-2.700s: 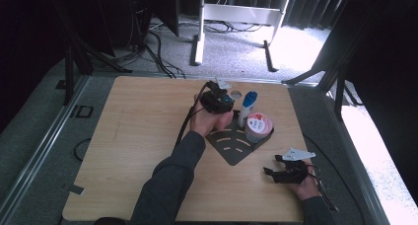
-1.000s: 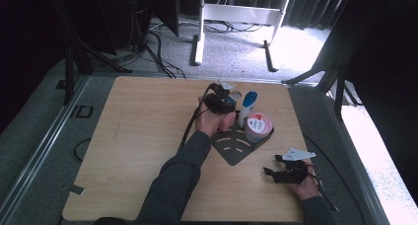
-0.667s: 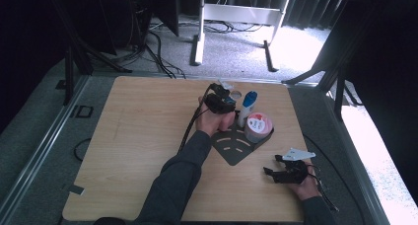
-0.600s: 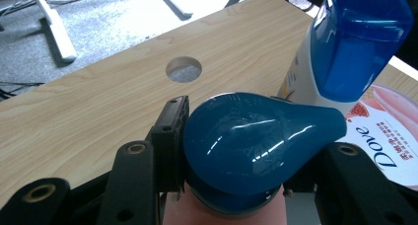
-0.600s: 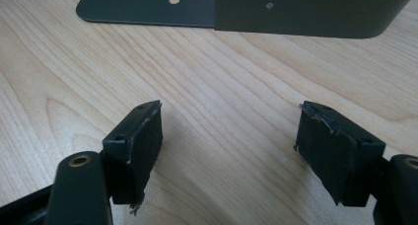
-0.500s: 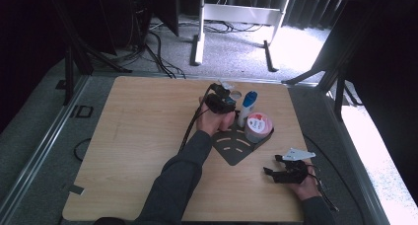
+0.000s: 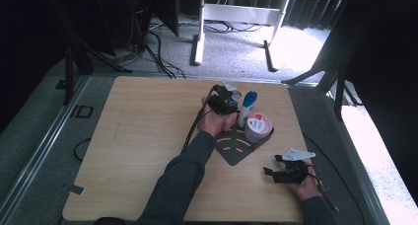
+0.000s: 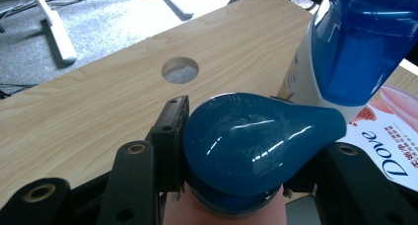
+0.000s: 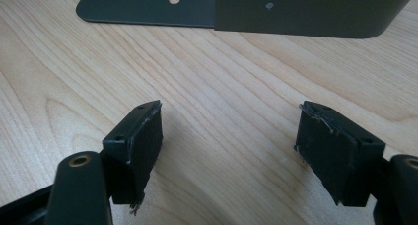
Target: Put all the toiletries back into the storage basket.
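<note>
You have three bottles at the rack [image 7: 235, 147]: one white [image 7: 246, 108], one pink [image 7: 258, 126], one blue-capped [image 8: 256, 146]. Your left gripper [image 8: 236, 185] jaws grip the blue-capped one; your right gripper [image 9: 229, 151] jaws stand open, empty.

Left hand-held gripper [image 7: 224, 102] beside white bottle [image 7: 247, 106], dark stand [image 7: 236, 147].

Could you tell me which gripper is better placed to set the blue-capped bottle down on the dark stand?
Left. The left gripper is clamped on the blue-capped bottle right beside the dark stand. The right gripper is open with nothing between its jaws, resting low near the table's edge.
</note>
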{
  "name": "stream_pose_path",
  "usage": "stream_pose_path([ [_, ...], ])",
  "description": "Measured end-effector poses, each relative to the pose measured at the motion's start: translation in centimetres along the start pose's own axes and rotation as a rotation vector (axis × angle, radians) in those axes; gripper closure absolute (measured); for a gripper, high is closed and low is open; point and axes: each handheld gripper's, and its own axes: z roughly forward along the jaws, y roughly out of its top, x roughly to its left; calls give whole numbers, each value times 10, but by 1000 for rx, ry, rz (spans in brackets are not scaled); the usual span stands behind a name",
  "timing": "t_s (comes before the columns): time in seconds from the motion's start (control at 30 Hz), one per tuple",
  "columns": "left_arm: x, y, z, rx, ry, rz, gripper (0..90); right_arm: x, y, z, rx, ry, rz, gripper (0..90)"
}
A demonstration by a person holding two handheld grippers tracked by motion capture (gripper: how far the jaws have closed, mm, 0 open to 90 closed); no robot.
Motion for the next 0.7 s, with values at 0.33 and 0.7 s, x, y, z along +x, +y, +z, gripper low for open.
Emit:
stream_pose_path([
  [0.33,-4,0,5,-2,10,4,529,0,0,0,0,-2,-2,254],
  [0.7,-8,1,8,-20,26,-13,530,0,0,0,0,-1,-3,253],
])
